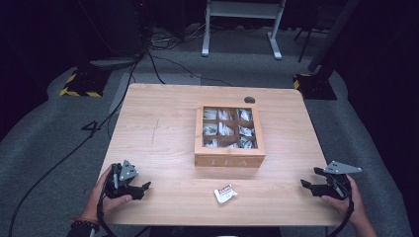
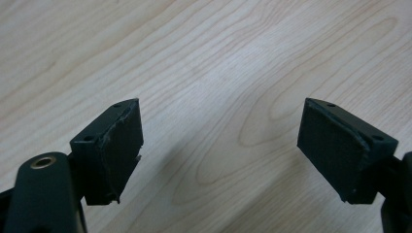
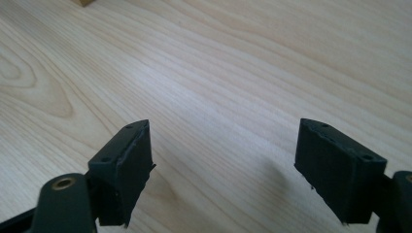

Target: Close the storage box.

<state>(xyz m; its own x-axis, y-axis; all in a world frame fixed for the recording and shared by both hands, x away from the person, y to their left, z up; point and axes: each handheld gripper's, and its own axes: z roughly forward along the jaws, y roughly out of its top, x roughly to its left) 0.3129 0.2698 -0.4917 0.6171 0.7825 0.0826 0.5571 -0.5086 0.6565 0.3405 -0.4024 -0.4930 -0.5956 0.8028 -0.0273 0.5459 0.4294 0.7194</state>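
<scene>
Wooden table (image 1: 163, 133) carrying a tea box (image 1: 229, 136), a loose sachet (image 1: 225, 193), both grippers idling.
Left gripper (image 1: 143, 189) and right gripper (image 1: 307, 185) are sitting at opposite near corners, jaws gaping, gripping nothing; sachet is lying between them.

Dark recording studio: black curtains, floor cables (image 1: 148, 54), taped stand bases (image 1: 79, 86).

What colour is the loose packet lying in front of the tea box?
White with dark print, crumpled: the packet, clearest in the high view.
</scene>
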